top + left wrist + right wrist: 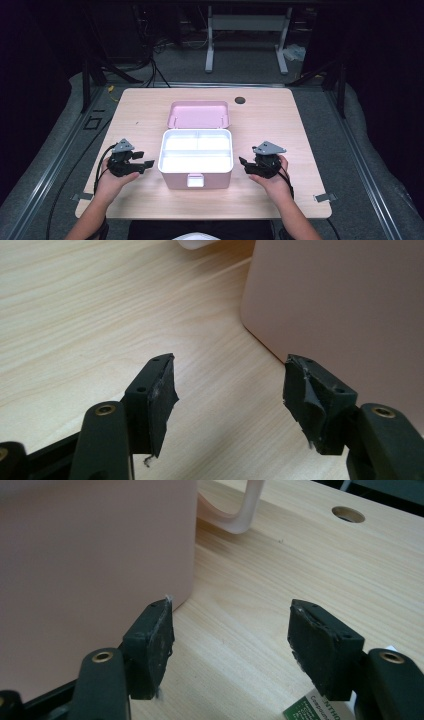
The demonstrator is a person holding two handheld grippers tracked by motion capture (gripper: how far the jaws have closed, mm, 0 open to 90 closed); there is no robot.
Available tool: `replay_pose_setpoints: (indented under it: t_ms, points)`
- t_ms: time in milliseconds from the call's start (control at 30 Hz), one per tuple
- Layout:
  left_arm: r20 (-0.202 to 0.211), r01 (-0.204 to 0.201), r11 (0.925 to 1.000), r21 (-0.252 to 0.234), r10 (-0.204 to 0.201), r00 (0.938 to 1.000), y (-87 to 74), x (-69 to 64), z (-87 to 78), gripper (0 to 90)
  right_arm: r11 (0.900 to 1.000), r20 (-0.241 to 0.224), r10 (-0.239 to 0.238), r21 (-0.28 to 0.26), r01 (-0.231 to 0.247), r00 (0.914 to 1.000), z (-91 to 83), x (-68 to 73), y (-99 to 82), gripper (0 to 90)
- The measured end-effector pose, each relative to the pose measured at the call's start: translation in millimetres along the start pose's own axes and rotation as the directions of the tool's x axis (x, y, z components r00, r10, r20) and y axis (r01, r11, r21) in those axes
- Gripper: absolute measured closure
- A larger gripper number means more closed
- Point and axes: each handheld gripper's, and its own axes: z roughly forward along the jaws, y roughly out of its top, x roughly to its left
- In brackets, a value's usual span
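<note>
- Pink box sits between both claws, long axis across counter, lid back.
- L claw & R claw: jaws apart, nothing held, about equally near.

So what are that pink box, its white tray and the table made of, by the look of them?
The pink box looks like moulded plastic: smooth, matt walls with rounded corners. The white tray inside seems to be glossier plastic, formed into compartments and shining under the light. The table shows pale wood grain, though it could be laminate rather than solid wood. The gripper pads look like black rubber or tape, frayed at the edges.
</note>
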Motion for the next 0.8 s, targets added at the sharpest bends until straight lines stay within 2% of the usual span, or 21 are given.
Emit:
replay_pose_setpoints:
  t_ms: [67,133,200,367,500,600,700,800]
  points:
    - [0.02,-0.005,1.0,0.0,0.005,0.9998,-0.8,-0.9,-0.9,37.7,0.9997,-0.014,0.018,0.019,-0.018,0.9997,1.8,-2.5,-1.4,36.1]
    - [0.01,-0.01,0.9999,0.007,0.01,0.9999,-0.7,-2.0,-1.0,40.1,0.9992,-0.023,0.027,0.031,-0.026,0.9994,2.4,-3.1,-2.1,37.4]
    - [0.017,-0.008,0.9999,0.009,0.008,0.9998,-1.4,-2.6,-0.7,41.2,0.9967,-0.044,0.065,0.051,-0.063,0.9969,3.0,-5.0,-3.6,39.5]
    - [0.0,-0.027,0.999,0.035,0.027,0.9996,-4.1,-3.5,1.4,45.5,0.9934,-0.039,0.093,0.071,-0.09,0.9949,5.0,-7.4,-5.1,43.9]
    - [0.024,-0.003,0.9996,0.027,0.002,0.9997,-4.6,-2.8,0.3,47.4,0.9922,-0.047,0.098,0.082,-0.094,0.9941,5.3,-7.8,-6.2,45.3]
    - [0.02,0.007,0.9994,0.033,-0.008,0.9998,-4.8,-2.3,0.0,47.7,0.9914,-0.045,0.103,0.086,-0.099,0.9937,4.9,-8.6,-6.9,48.1]
    - [0.022,-0.001,0.9991,0.042,0.0,0.9998,-4.3,-2.1,-0.7,48.7,0.9926,-0.046,0.1,0.074,-0.096,0.9939,3.3,-8.4,-5.5,50.6]
    - [0.033,0.014,0.9987,0.048,-0.015,0.9993,-3.4,-2.8,-1.5,49.1,0.9944,-0.06,0.092,0.058,-0.088,0.994,1.5,-6.5,-3.6,52.9]
